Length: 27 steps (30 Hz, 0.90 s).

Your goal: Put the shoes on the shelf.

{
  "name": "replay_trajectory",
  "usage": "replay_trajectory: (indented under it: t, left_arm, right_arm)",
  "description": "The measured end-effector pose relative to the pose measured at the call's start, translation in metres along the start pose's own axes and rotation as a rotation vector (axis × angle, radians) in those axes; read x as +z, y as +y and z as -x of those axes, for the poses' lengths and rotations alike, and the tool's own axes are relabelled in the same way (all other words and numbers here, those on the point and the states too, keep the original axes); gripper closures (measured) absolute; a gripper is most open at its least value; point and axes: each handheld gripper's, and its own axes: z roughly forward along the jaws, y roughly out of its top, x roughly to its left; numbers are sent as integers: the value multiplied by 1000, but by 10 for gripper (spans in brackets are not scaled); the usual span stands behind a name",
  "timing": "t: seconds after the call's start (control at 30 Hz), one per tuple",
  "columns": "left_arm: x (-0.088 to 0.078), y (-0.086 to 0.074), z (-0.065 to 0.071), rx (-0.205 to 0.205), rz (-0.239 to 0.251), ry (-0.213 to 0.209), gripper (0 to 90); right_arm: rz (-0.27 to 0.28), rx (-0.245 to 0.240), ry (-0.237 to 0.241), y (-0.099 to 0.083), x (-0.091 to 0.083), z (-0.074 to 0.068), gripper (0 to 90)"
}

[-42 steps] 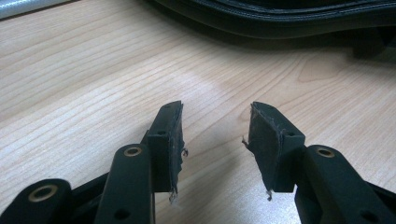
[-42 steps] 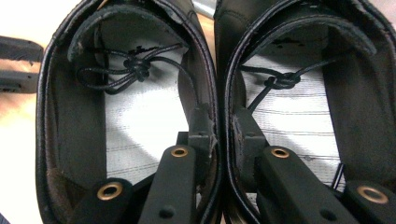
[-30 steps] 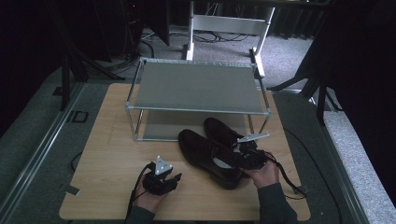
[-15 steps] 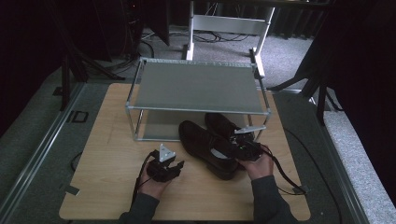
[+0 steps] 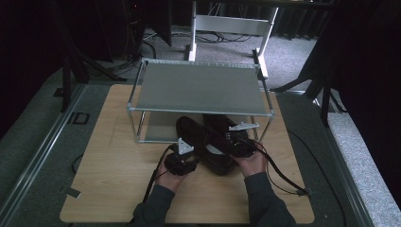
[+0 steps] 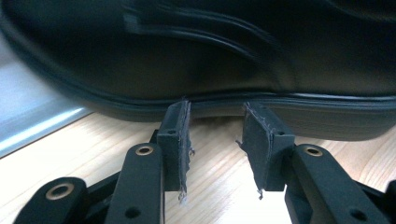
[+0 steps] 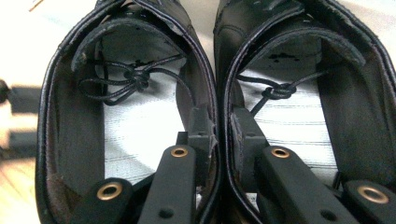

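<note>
Two black shoes (image 5: 208,142) are pinched together by their inner walls in the right tool (image 7: 219,123) before the rack (image 5: 198,87) on the desk (image 5: 108,179), while the left tool (image 6: 215,126), half-open and just narrowed on nothing, is set against the sole, so a steadied slide onto the lower shelf is judged next.

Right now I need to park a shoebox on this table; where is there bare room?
Bare wood lies left of the left gripper, out to the table edge. The rack top is bare too. Crowded: rack front, where both shoes and the right gripper meet.
</note>
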Motion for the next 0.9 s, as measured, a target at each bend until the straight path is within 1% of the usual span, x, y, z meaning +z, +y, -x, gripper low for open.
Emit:
replay_trajectory:
  t: [0.03,0.13,0.17,0.3,0.33,0.37,0.4,0.47,0.57,0.67,0.73,0.8,0.87,0.9]
  left_arm:
    - [1,1,0,-1,0,0,633]
    - [5,4,-2,-5,-3,-2,633]
    - [9,6,-3,8,-23,7,633]
    - [17,12,-6,0,-22,29,663]
    - [17,12,-6,0,-22,29,674]
    - [21,16,-6,10,-27,54,674]
    - [23,17,-7,11,-28,61,696]
    - [27,20,-9,5,-21,75,709]
    - [32,24,-12,14,-13,111,723]
    - [39,24,-15,22,2,144,740]
    - [43,25,-17,23,13,156,753]
    - [43,26,-20,21,34,160,754]
    - [45,30,-21,29,38,180,757]
    - [46,32,-22,33,37,190,768]
  right_arm:
    - [-1,3,4,0,2,0,807]
    - [-5,-3,-3,0,5,-1,806]
    - [-5,-4,-6,-1,6,-2,806]
    - [6,7,-41,0,11,-4,806]
    - [6,7,-41,0,11,-4,806]
    - [6,8,-51,1,11,-5,805]
    - [9,10,-75,3,13,-9,805]
    - [17,16,-96,5,15,-10,805]
    - [39,70,-113,6,20,-10,804]
    - [47,117,-123,7,26,-11,804]
    - [54,147,-135,7,30,-11,803]
    - [63,179,-145,9,31,-12,803]
    - [71,217,-150,11,32,-12,804]
    - [76,219,-160,13,33,-12,803]
